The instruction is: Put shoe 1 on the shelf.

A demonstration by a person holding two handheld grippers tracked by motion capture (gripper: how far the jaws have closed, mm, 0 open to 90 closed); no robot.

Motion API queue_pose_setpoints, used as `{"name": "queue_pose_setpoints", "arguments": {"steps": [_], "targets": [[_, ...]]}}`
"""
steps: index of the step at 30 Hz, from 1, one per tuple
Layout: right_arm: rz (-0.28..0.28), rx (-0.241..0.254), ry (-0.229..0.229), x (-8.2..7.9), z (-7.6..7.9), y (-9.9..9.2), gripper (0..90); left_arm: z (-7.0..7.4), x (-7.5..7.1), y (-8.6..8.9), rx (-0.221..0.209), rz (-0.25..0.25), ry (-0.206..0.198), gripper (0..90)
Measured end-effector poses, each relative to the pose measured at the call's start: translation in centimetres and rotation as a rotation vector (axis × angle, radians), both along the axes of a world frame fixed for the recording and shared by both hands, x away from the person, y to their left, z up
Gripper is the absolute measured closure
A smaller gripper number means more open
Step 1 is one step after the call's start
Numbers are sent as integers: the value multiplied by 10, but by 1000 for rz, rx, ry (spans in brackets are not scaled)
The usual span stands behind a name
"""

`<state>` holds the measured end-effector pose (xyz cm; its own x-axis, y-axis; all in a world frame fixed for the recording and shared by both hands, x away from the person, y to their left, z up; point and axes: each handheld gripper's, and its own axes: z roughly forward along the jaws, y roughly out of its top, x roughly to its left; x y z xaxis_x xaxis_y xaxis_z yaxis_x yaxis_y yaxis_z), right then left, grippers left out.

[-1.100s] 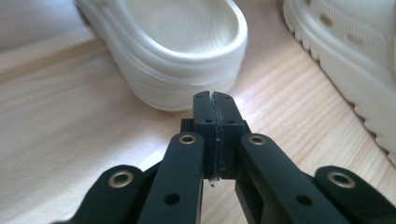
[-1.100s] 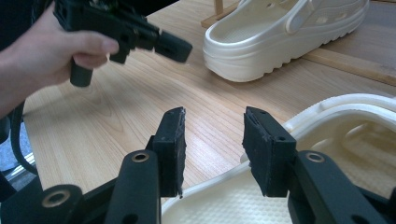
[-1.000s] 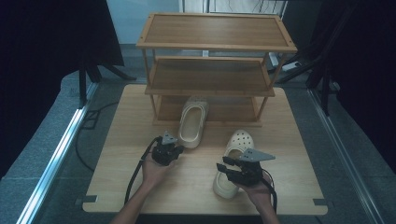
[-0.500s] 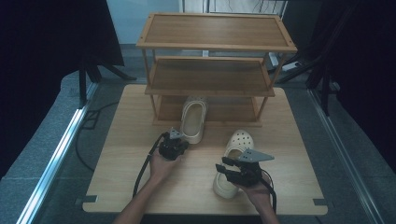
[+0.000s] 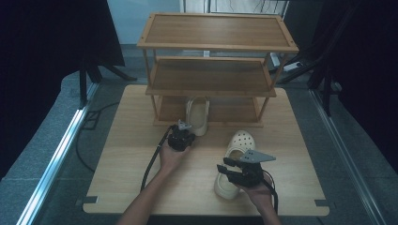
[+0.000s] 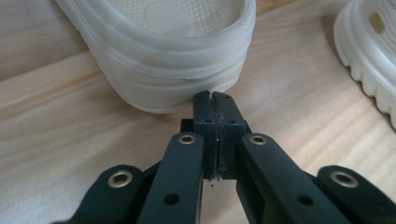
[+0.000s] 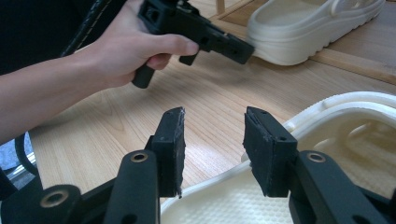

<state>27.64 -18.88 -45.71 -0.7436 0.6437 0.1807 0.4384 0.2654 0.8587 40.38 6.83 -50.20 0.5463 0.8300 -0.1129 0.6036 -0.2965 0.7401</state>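
Left gripper (image 6: pixel 212 95), jaws shut and empty, nudges the far clog's (image 5: pixel 198 114) heel; right gripper (image 7: pixel 212 140) gapes over the near clog's (image 5: pixel 233 164) rim; light, springy foam, so grip the heel wall

My left gripper (image 5: pixel 184 132) meets the clog (image 5: pixel 197 115) plugging the rack (image 5: pixel 217 89) bottom shelf's left half. The right half stays free. The table (image 5: pixel 126 154) left edge lies bare.
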Motion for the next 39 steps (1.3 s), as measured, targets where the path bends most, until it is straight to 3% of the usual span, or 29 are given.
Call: {"name": "queue_pose_setpoints", "arguments": {"steps": [3, 8, 16, 23, 26, 27, 28, 30, 31, 36, 38, 39], "targets": [[3, 0, 0, 0, 0, -1, 584, -2, 7, -3, -3, 19, -12, 889], [-1, 5, 3, 0, 0, -3, 584, -4, 13, -9, 32, 25, -45, 885], [-10, 9, 2, 1, 1, -6, 585, -9, 22, -14, -18, 47, -54, 871], [-6, 4, 4, 0, 0, -4, 585, -9, 21, -15, -21, 28, -45, 782], [-7, 5, -1, 0, 0, -4, 586, -6, 15, -12, -19, 1, -40, 700], [-11, 6, -3, 0, 0, -5, 590, -5, 10, -10, -32, -9, -49, 700], [-12, -2, -9, 0, 1, -5, 613, -5, 6, -7, -51, -7, -52, 639], [-12, -8, -13, 0, 1, -5, 622, -4, -3, 0, -73, -9, -36, 609], [-3, -19, -17, -1, 1, -3, 642, -4, -12, 7, -63, -26, -28, 552], [10, -28, -16, 0, 1, 1, 673, -5, -29, 20, -65, -47, -6, 472], [17, -31, -14, 0, 1, 4, 721, -4, -36, 26, -62, -56, 2, 459], [32, -37, -15, -1, 0, 6, 820, -3, -40, 30, -67, -66, 5, 438]]}}
